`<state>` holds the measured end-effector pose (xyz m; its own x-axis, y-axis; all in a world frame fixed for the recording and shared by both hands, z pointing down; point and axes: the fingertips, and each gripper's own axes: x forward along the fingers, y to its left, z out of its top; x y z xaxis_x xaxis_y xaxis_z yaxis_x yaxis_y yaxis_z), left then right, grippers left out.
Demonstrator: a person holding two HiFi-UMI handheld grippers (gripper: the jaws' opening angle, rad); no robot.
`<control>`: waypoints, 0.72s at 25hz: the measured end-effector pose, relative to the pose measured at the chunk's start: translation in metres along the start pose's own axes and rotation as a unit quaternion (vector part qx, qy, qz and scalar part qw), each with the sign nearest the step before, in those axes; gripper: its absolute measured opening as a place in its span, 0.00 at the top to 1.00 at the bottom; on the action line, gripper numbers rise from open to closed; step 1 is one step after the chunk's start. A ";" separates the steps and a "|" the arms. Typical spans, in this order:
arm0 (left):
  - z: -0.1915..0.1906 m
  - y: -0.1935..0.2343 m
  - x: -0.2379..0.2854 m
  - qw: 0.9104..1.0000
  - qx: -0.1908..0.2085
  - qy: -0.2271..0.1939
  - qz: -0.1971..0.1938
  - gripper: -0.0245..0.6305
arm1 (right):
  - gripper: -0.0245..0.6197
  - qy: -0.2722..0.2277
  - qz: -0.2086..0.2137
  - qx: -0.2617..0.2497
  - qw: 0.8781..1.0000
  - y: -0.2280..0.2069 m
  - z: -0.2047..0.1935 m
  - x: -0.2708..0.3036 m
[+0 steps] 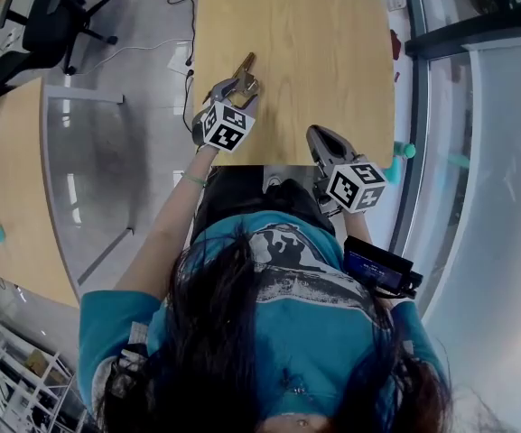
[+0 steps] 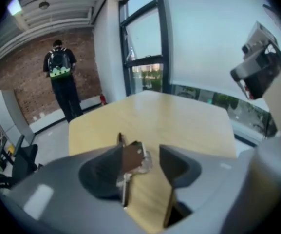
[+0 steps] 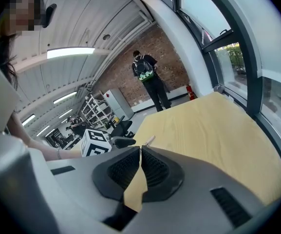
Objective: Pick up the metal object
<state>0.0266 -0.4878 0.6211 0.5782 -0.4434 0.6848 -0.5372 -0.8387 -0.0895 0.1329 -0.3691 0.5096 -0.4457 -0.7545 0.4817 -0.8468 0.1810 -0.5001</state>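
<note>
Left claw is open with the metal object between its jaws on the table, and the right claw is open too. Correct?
Not quite. The right claw is shut, jaws together with nothing between them; the right gripper view shows it. The rest holds: the left claw is open with the metal object between its jaws on the table.

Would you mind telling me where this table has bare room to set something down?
The table is bare wood across its far half and right side. It is crowded only at the near-left corner, where the metal object sits between the open left tongs; the shut right tongs hover at the near edge.
</note>
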 end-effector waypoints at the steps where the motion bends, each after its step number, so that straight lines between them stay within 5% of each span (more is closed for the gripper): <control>1: -0.003 0.002 0.008 1.000 0.005 0.010 -0.003 0.62 | 0.93 0.001 -0.005 0.005 1.000 -0.002 0.000 0.003; 13: -0.025 0.017 0.060 0.995 0.058 0.070 -0.027 0.62 | 0.93 0.024 -0.002 0.034 0.999 -0.001 -0.008 0.041; 18: -0.017 0.021 0.057 0.996 0.047 0.060 -0.035 0.76 | 0.93 0.028 -0.003 0.039 0.999 -0.001 -0.016 0.042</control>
<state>0.0372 -0.5254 0.6705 0.5313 -0.3468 0.7730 -0.4352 -0.8945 -0.1022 0.1107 -0.3911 0.5416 -0.4577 -0.7184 0.5238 -0.8257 0.1249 -0.5501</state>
